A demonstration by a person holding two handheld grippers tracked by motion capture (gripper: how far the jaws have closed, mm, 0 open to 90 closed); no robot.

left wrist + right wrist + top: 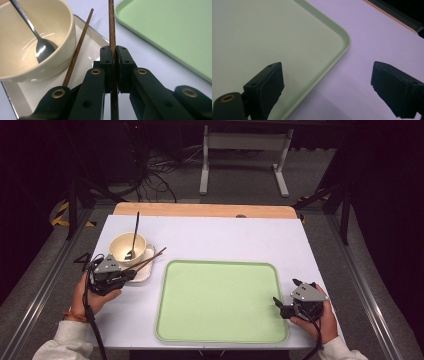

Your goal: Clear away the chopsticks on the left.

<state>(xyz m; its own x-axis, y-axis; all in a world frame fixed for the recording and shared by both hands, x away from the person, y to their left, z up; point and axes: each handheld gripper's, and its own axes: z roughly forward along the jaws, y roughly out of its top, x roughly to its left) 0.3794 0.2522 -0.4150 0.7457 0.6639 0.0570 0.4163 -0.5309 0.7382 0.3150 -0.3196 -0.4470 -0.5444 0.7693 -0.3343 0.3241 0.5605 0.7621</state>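
A cream bowl (pixel 127 246) (pixel 32 42) with a metal spoon (pixel 133 240) (pixel 40 45) in it stands on a white square plate (pixel 142 267) (pixel 87 52) at the table's left. My left gripper (pixel 131 274) (pixel 114 60) is shut on one brown wooden chopstick (pixel 112 35) just right of the plate. A second chopstick (pixel 78 47) lies slanted across the plate, resting against the bowl. My right gripper (pixel 284 294) (pixel 327 82) stands open over the right rim of the green tray (pixel 220 302) (pixel 262 37), nothing between its jaws.
The green tray fills the middle of the white table (pixel 220 240) (pixel 362 50). A wooden strip (pixel 205 210) runs along the table's far edge. Beyond it are a white desk frame (pixel 245 160) and cables (pixel 155 170) on the floor.
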